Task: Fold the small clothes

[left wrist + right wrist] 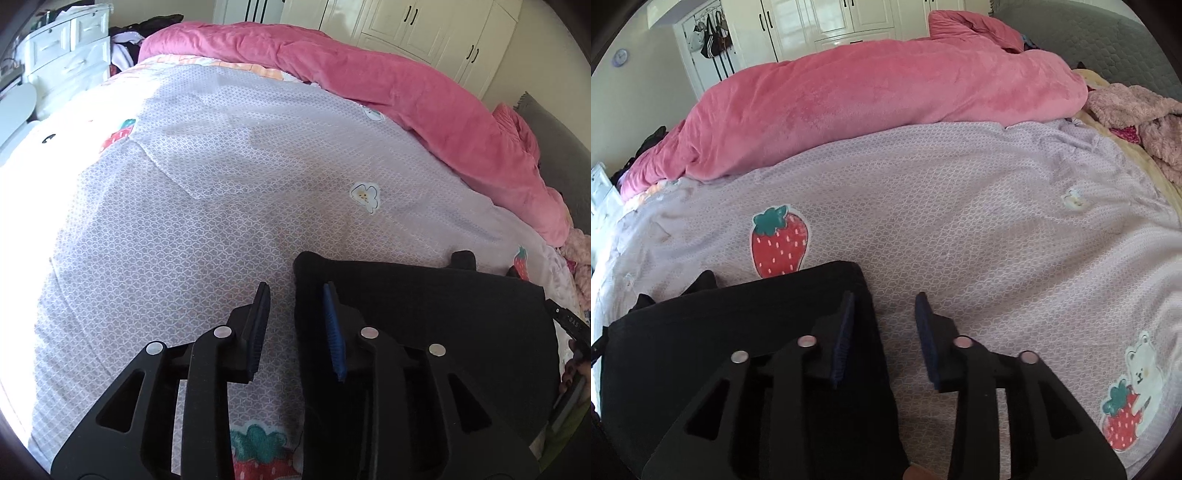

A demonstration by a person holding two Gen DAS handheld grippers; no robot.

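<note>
With both the left tool (297, 293) and right tool (884, 301) parted and gripping nothing, the black garment (424, 314) lay flat on the bed (221, 184) (lilac, strawberry-printed), where an uneven re-grasp could skew its fold.

In the left wrist view, the folded garment (424, 314) is lying on the bed sheet (221, 184) at the lower right of the frame, with the left tool (295, 295) sitting over its left edge, one finger on either side of that edge. The rolled quilt (369, 85) is stretching along the upper right, behind the sheet, and a drawer unit (66, 51) is standing at the upper left.

In the right wrist view, the garment (738, 332) is lying at the lower left, the right tool (884, 306) is straddling its right edge, and a heap of clothes (1137, 114) is resting at the upper right.
</note>
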